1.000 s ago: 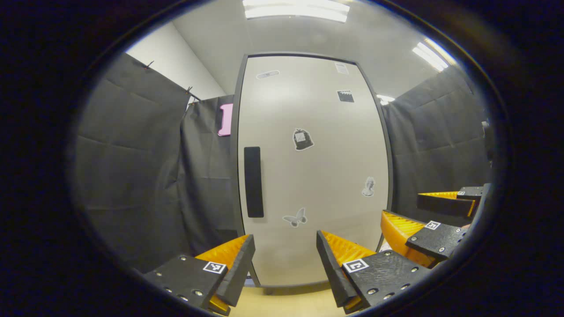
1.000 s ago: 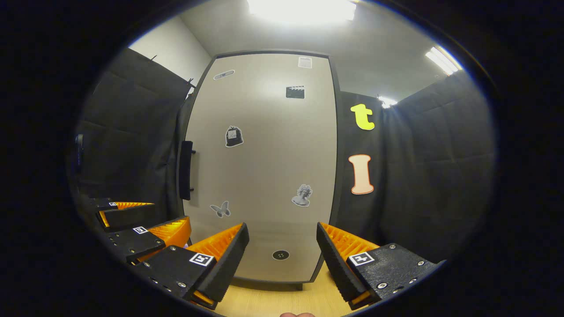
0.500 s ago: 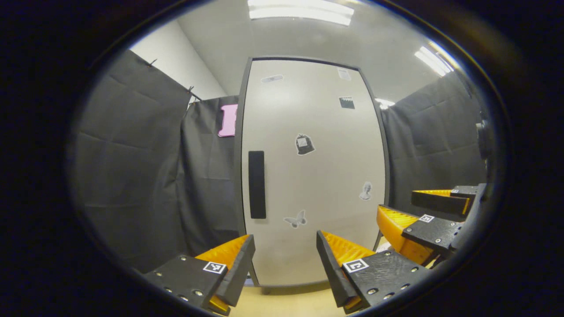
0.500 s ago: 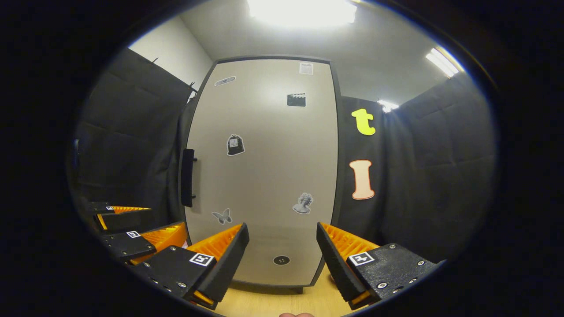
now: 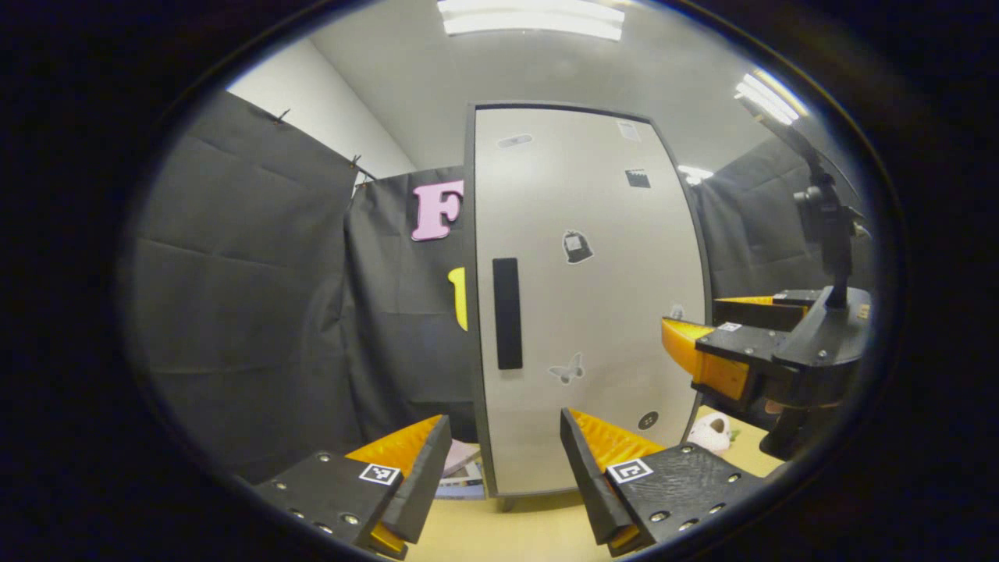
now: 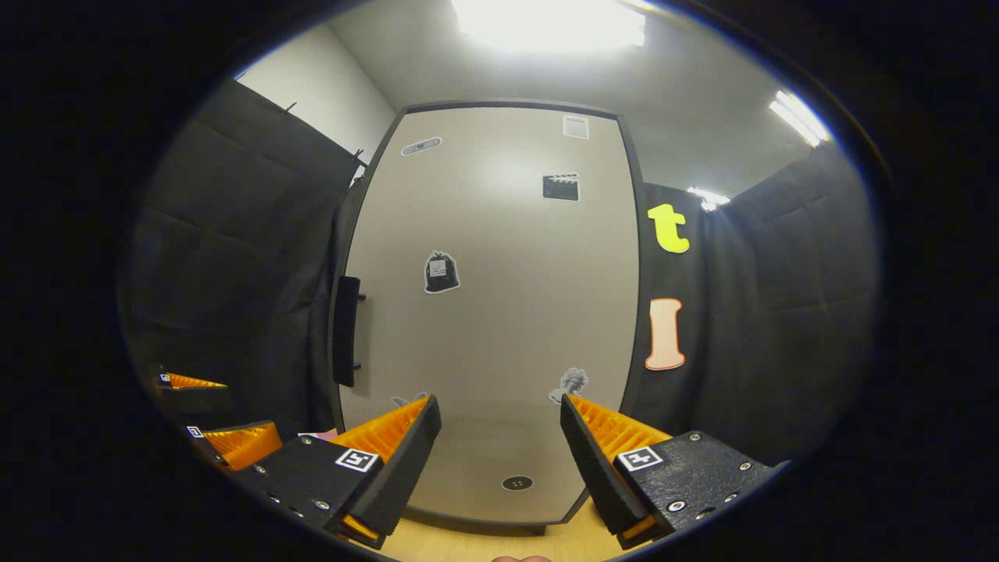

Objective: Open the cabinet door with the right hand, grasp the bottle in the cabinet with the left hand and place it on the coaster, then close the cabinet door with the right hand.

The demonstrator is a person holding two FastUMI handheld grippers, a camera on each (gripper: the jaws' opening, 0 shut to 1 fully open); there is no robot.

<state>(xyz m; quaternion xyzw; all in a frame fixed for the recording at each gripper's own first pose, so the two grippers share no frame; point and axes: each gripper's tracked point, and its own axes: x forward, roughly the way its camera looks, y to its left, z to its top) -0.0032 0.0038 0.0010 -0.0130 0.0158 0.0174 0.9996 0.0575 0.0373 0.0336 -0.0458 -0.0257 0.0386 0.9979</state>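
A tall pale cabinet door [image 5: 593, 312] with stickers stands shut in its dark frame, hiding whatever is inside. Its black vertical handle [image 5: 507, 312] is on the door's left edge. My left gripper [image 5: 506, 468] is open and empty, low in front of the door and well short of it. In the left gripper view my right gripper [image 5: 695, 320] is off to the right, open, pointing at the door. In the right gripper view the door [image 6: 499, 312] faces me with its handle [image 6: 346, 332] at the left. My right gripper [image 6: 499, 460] is open and empty there, with the left gripper [image 6: 246, 410] at lower left.
The cabinet stands on a light wooden tabletop [image 5: 515, 531]. A small white object [image 5: 710, 431] lies by its right foot and flat printed items [image 5: 462, 472] by its left. Black cloth walls close in on both sides. A small round dark mark [image 6: 517, 483] sits low on the door.
The left gripper has shifted left and back, so the cabinet sits farther right and smaller in its view. The right gripper has moved forward towards the door. Both stay open.
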